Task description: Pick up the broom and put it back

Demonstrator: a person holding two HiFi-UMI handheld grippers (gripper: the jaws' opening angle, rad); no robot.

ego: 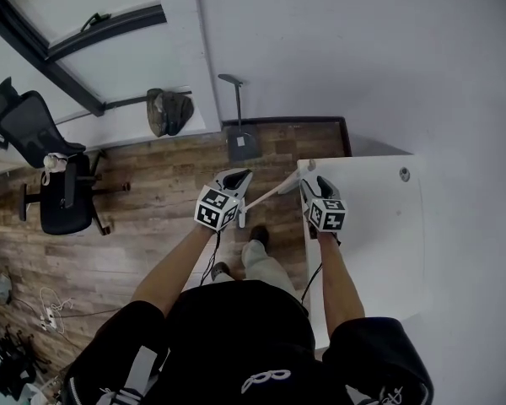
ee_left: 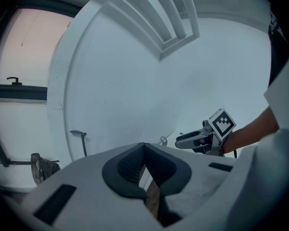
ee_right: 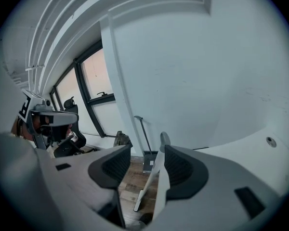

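Observation:
The broom [ego: 274, 192] shows as a pale handle slanting from the white table's corner down toward the floor by the person's feet. My right gripper [ego: 314, 182] stands at its upper end. In the right gripper view the jaws [ee_right: 147, 165] are open, and the handle [ee_right: 151, 182] runs between them, close against the right pad [ee_right: 180, 170]. My left gripper [ego: 240, 178] hangs just left of the handle. Its pads [ee_left: 127, 165] meet at the tips, leaving a thin slit [ee_left: 144, 150] lower down. The handle's looped top [ee_left: 163, 140] shows beyond them, beside the right gripper [ee_left: 183, 139].
A dustpan with an upright handle [ego: 241, 142] stands against the wall ahead. The white table [ego: 371, 226] fills the right. A black office chair [ego: 46, 167] and a bag [ego: 169, 110] stand at the left by the window. Cables [ego: 46, 315] lie on the wood floor.

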